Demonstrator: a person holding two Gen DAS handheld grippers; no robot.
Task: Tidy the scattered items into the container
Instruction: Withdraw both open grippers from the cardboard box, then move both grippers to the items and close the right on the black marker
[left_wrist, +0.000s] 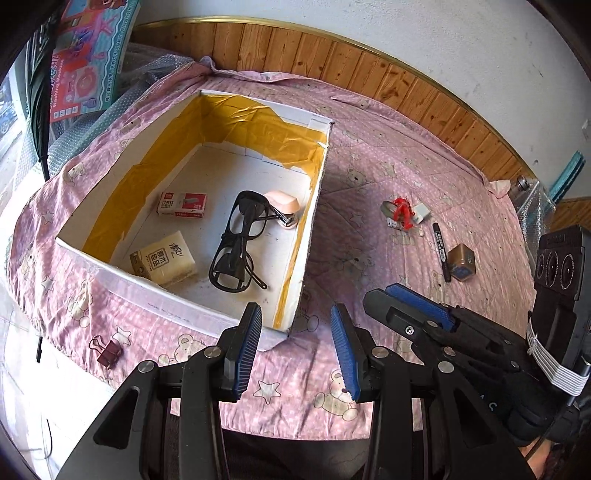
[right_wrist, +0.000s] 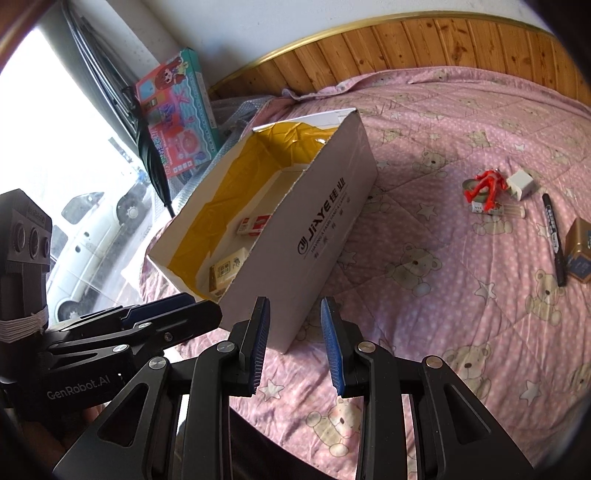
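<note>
A white cardboard box (left_wrist: 314, 206) with yellow lining sits on the pink bedspread; it holds black glasses (left_wrist: 236, 243), a staples box (left_wrist: 183, 205), a tissue pack (left_wrist: 164, 262) and a pink stapler (left_wrist: 284, 205). On the spread to the right lie a red figure (left_wrist: 402, 212), a white charger (left_wrist: 421, 213), a black marker (left_wrist: 441, 253) and a small gold box (left_wrist: 463, 261). A dark red binder clip (left_wrist: 107, 350) lies near the box's front left. My left gripper (left_wrist: 297, 350) is open and empty at the box's near corner. My right gripper (right_wrist: 295, 343) is open and empty beside the box (right_wrist: 321, 236).
A wooden headboard panel (left_wrist: 369, 70) runs behind the bed. A colourful toy carton (right_wrist: 177, 122) and a folded black umbrella (right_wrist: 151, 158) stand at the left by a window. The bedspread edge (left_wrist: 55, 332) drops off at the left.
</note>
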